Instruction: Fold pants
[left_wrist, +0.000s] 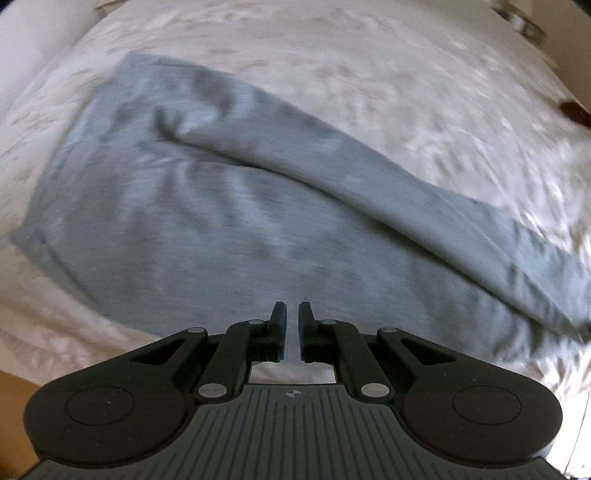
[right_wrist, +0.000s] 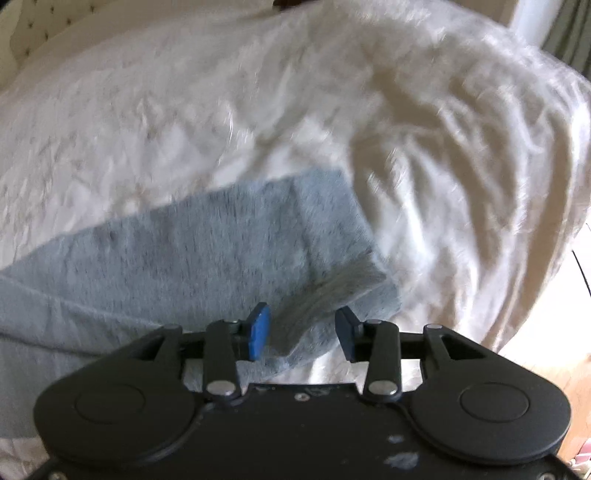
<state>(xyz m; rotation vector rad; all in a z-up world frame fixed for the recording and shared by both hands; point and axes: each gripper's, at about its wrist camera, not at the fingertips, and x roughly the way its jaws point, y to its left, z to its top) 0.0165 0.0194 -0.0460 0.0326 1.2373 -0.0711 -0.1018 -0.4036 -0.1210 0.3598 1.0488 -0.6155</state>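
Grey-blue knit pants (left_wrist: 229, 229) lying on a wrinkled white bedsheet (left_wrist: 388, 96), one leg laid over the other.

Left gripper (left_wrist: 292, 314): clenched, nothing between the fingers, poised over the wide upper part of the pants. Right gripper (right_wrist: 302, 325): released, blue pads (right_wrist: 258, 330) parted either side of the stacked leg cuffs (right_wrist: 343, 291), not pressing. Both views motion-blurred.

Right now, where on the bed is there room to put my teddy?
Bare white bedspread lies past the leg ends of the grey-blue cotton pants, and more beyond their far edge. The near side is crowded with pants.
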